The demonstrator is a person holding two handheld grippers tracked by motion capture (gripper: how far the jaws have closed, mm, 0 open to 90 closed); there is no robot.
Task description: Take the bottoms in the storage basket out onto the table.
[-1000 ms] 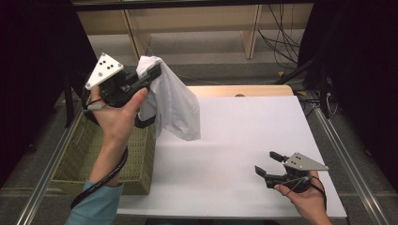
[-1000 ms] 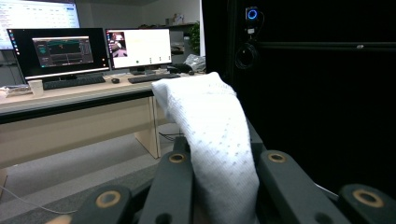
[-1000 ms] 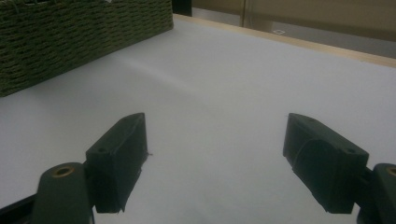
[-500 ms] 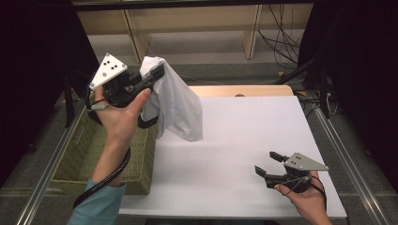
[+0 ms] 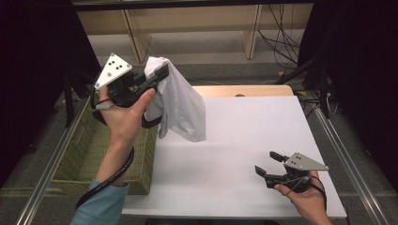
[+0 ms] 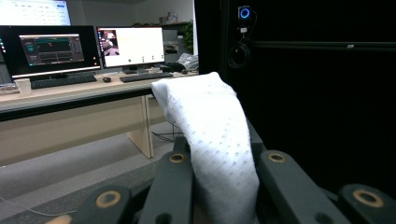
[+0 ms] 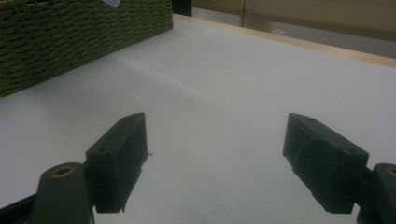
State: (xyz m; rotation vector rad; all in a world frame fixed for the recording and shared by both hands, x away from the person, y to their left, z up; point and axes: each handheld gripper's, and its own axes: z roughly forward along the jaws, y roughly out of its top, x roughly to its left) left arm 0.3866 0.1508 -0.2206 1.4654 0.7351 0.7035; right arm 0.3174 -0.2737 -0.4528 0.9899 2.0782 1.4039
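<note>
A white cloth (image 5: 178, 105) hangs in the air over the table's left edge, pinched at its top by my left gripper (image 5: 157, 75), which is raised high above the basket. In the left gripper view the cloth (image 6: 212, 140) is clamped between the two black jaws and folds over them. My right gripper (image 5: 271, 164) rests low near the front right of the white table (image 5: 244, 136). Its jaws stand wide apart with nothing between them; in the right gripper view, bare table lies ahead of the right gripper (image 7: 215, 149).
A green woven basket (image 5: 101, 154) stands at the table's left side, below the lifted cloth; its wall (image 7: 70, 32) is seen at the upper left of the right gripper view. A wooden strip (image 5: 244, 90) borders the table's far edge. Metal rails run along both sides.
My left gripper has carried the cloth slightly to the right and a little lower. The right gripper has stayed in place, open.
</note>
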